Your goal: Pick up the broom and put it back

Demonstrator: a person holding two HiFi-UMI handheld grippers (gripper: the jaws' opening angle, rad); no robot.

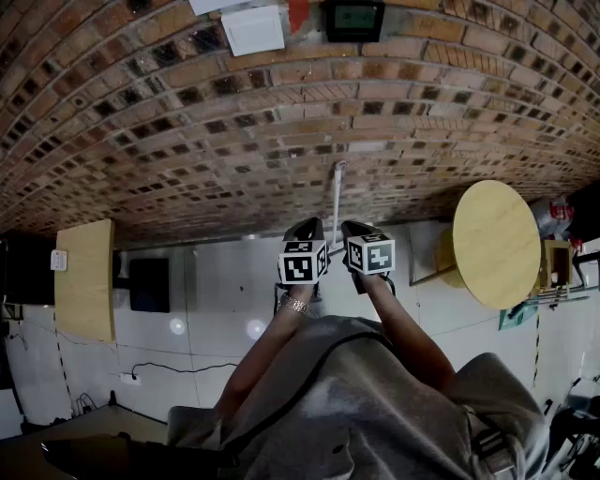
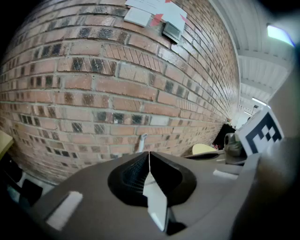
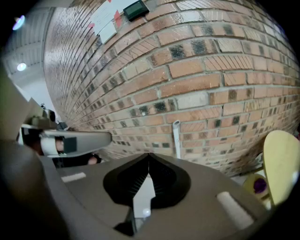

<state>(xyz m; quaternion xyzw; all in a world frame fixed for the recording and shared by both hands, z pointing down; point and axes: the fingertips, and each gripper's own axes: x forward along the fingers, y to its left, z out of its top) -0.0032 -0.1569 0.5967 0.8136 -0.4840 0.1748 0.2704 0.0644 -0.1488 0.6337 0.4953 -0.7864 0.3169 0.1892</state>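
Note:
A pale broom handle [image 1: 336, 199] leans upright against the brick wall [image 1: 234, 131], straight ahead of both grippers; its head is hidden behind them. The handle's top also shows in the left gripper view as the broom handle [image 2: 142, 142] and in the right gripper view as the broom handle [image 3: 176, 138]. My left gripper [image 1: 307, 227] and right gripper [image 1: 352, 228] are held side by side, short of the handle and not touching it. The left gripper [image 2: 149, 154] has its jaws pressed together with nothing between them. So has the right gripper [image 3: 149, 155].
A round yellow table [image 1: 497, 244] stands to the right near the wall. A wooden panel [image 1: 84, 279] and a black box [image 1: 150, 284] are at the left. A cable [image 1: 169, 368] lies on the pale floor. A small display [image 1: 353, 17] and papers [image 1: 253, 30] hang on the wall.

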